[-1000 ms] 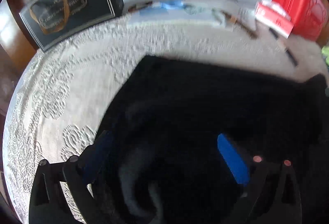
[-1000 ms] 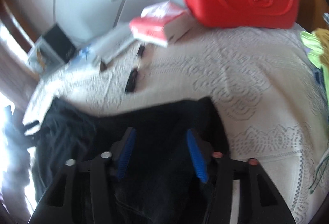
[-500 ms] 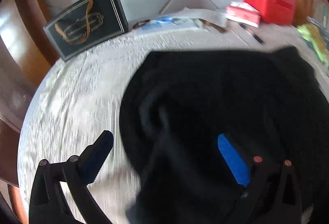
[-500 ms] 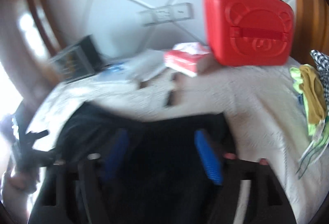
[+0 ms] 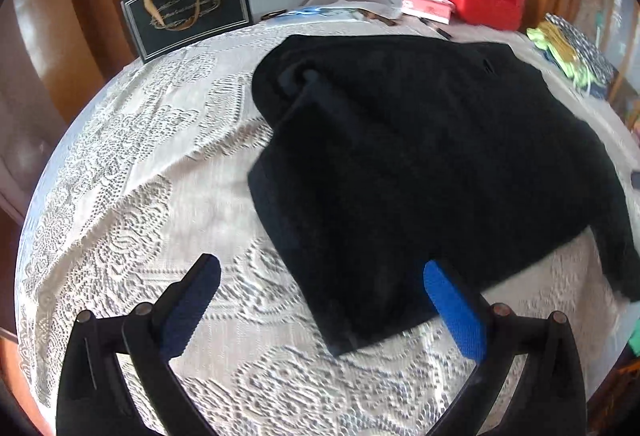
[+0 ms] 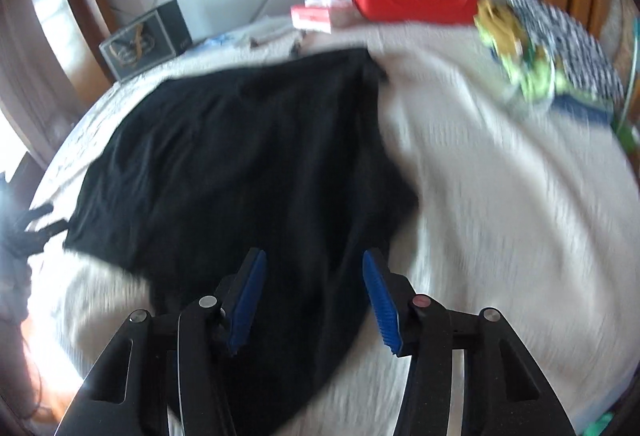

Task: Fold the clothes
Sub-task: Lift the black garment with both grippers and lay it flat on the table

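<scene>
Two views: from the left wrist, a black garment (image 5: 420, 163), partly folded, lies mid-tablecloth (image 5: 132, 163); left gripper (image 5: 320, 300) gapes wide, holding nothing. From the right wrist, right gripper (image 6: 314, 296), jaws just narrowed to half-open, hovers empty over the garment's near edge; more folding remains.

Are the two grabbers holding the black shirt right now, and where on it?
No. The left gripper and the right gripper are both open above the black garment, and neither grips it.
</scene>
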Action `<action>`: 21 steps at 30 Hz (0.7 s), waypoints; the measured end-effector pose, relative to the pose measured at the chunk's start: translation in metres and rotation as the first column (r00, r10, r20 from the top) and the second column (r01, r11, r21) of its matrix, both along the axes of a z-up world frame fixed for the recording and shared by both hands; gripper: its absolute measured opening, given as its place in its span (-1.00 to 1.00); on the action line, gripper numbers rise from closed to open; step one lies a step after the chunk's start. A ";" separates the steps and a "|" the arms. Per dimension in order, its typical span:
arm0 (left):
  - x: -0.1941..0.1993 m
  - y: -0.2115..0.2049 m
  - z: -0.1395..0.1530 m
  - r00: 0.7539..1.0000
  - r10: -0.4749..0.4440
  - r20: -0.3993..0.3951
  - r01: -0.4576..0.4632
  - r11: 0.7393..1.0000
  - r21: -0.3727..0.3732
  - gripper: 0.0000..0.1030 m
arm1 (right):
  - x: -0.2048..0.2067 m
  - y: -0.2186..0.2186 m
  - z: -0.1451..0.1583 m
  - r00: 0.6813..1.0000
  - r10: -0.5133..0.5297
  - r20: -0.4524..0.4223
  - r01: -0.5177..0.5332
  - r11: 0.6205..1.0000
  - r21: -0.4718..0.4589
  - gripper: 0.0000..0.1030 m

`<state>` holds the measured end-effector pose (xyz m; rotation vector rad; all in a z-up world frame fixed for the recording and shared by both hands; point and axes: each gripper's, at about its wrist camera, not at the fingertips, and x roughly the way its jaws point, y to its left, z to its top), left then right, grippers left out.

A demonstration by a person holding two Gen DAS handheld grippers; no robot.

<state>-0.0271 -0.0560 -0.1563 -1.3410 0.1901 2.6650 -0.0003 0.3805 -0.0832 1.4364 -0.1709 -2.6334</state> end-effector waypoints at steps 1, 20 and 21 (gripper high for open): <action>0.002 0.001 -0.003 1.000 -0.006 0.004 0.006 1.000 0.005 1.00 | 0.012 0.002 -0.005 1.000 0.001 0.014 -0.001 1.000 -0.018 -0.02; -0.001 0.008 -0.027 0.999 -0.011 0.033 0.010 1.000 0.016 1.00 | 0.115 -0.053 -0.027 0.994 0.097 0.040 -0.102 0.987 0.123 -0.92; -0.004 0.008 -0.026 0.999 -0.012 0.031 0.012 1.000 0.011 1.00 | 0.108 -0.053 -0.022 0.996 0.086 0.017 -0.088 0.988 0.129 -0.91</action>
